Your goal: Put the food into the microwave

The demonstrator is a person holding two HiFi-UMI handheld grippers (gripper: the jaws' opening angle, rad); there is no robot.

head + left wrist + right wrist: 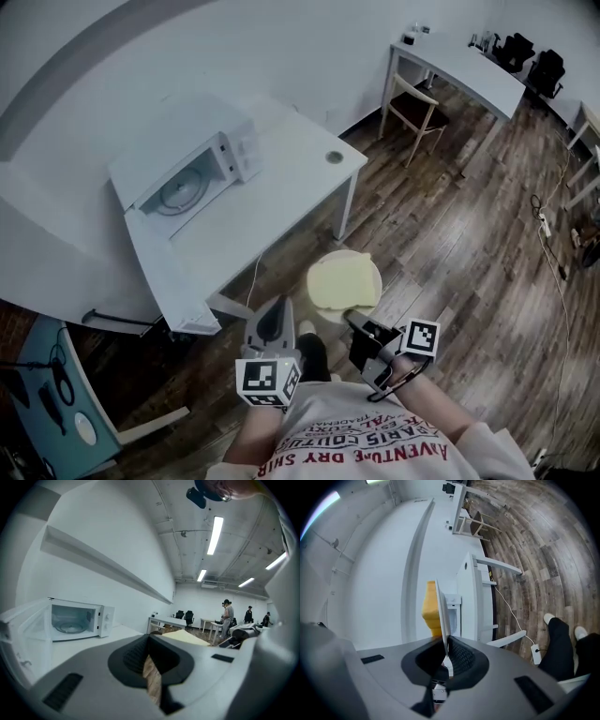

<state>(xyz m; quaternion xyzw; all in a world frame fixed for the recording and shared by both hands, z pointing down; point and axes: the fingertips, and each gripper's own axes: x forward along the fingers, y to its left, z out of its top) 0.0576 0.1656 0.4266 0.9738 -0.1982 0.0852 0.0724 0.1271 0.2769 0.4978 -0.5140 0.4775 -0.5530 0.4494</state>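
Observation:
The white microwave stands on a white table, its door swung wide and the glass turntable inside bare. In front of the table I hold a pale plate carrying flat yellow food. My right gripper is shut on the plate's near rim. In the right gripper view the plate shows edge-on between the jaws, with the yellow food on its left. My left gripper, shut and holding nothing, hangs left of the plate. The left gripper view shows the microwave ahead on the left.
A wooden chair and a second white table stand at the back right, with black office chairs beyond. A teal stand sits at the lower left. Cables lie on the wood floor. People stand far off.

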